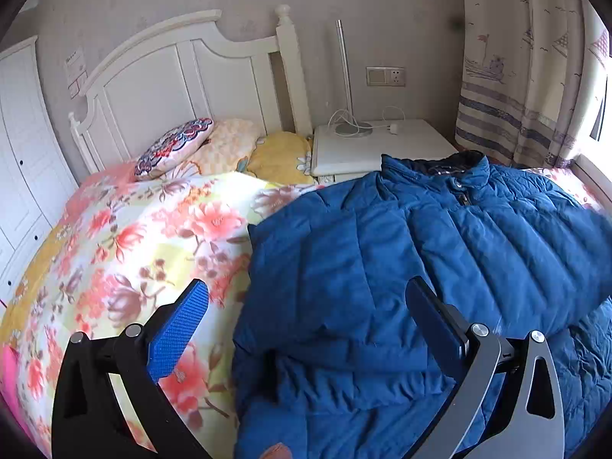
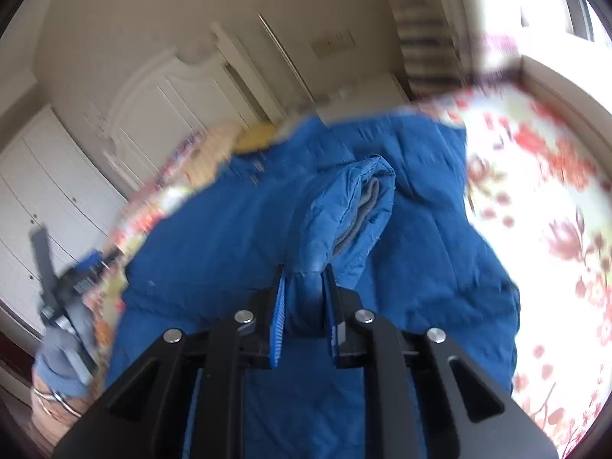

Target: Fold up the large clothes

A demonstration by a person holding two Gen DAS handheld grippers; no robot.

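Note:
A blue quilted jacket (image 1: 420,252) lies on the floral bedspread (image 1: 126,252), collar toward the nightstand, with one sleeve folded across its front. My left gripper (image 1: 306,287) hovers open over the jacket's left edge, and its blue-padded fingers (image 1: 179,329) hold nothing. In the blurred right wrist view, my right gripper (image 2: 305,273) is shut on the jacket's sleeve (image 2: 344,206) near the cuff, whose grey lining shows. The sleeve is raised over the jacket's body (image 2: 229,237). The left gripper (image 2: 57,287) also shows at the left edge there, held by a hand.
A white headboard (image 1: 183,72) and several pillows (image 1: 176,145) are at the bed's far end. Beside it a white nightstand (image 1: 382,145) carries a lamp (image 1: 346,76). A patterned curtain (image 1: 516,76) hangs at the right and white wardrobe doors (image 1: 19,153) stand at the left.

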